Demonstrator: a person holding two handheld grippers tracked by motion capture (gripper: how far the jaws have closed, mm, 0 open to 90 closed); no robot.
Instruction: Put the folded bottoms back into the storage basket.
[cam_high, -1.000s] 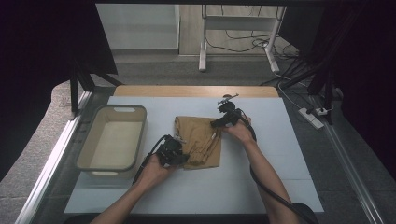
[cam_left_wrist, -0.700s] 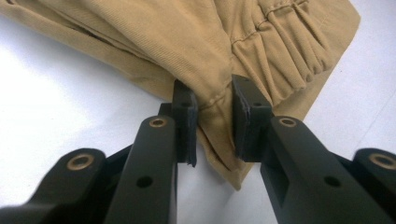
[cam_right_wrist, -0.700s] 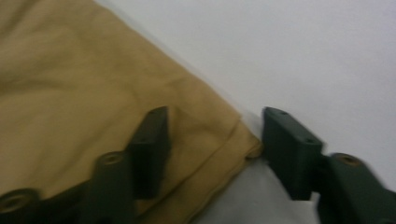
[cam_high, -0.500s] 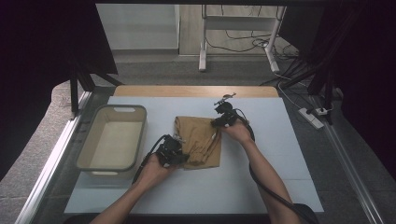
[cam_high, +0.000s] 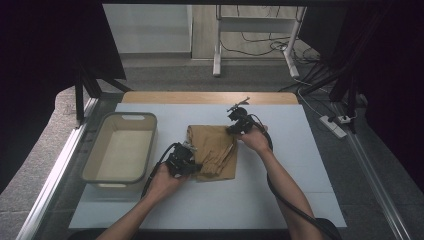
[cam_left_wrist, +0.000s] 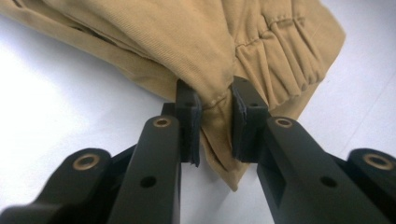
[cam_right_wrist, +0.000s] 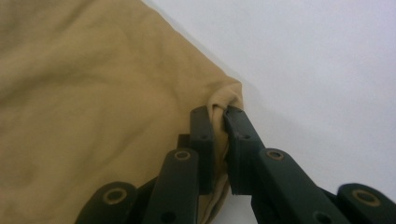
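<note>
Trousers (cam_high: 215, 152) are pinched by both grippers: left gripper (cam_left_wrist: 215, 119) at the waistband, right gripper (cam_right_wrist: 218, 126) on a corner. Uneven lifting could tug that thin corner free.

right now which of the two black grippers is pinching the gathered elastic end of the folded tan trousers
The left gripper: its pads clamp the folded tan trousers beside the gathered elastic. The right gripper pinches a plain smooth corner.

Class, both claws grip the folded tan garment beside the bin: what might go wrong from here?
1. The right claw pinches only a corner of the tan garment; it may slip free.
2. The left claw holds bunched layers; lifting may undo the fold.
3. The garment may catch the bin rim.
</note>
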